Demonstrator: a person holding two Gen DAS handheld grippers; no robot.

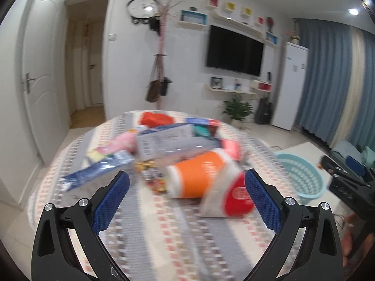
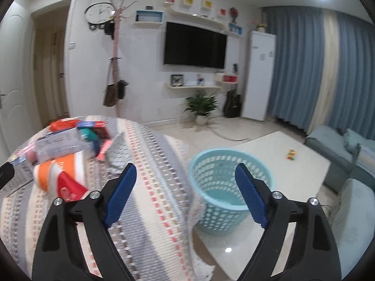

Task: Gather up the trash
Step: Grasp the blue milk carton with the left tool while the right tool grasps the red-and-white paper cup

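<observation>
The left gripper (image 1: 187,194) stands wide open and holds nothing; just ahead of it lies the orange-and-white wrapper (image 1: 199,175), the nearest piece of the blurred trash pile. Better to close on its middle, where it is thickest. The right gripper (image 2: 185,192) is also open and empty, with the turquoise basket (image 2: 264,182) ahead, on the floor beside the table.

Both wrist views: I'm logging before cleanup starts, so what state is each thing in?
Left gripper: open, empty, facing the pile.
Right gripper: open, empty.
Light-blue perforated plastic basket: upright on the floor, looks empty.
Orange-and-white plastic package: lying on the patterned tablecloth.
Black wall television: off.
</observation>
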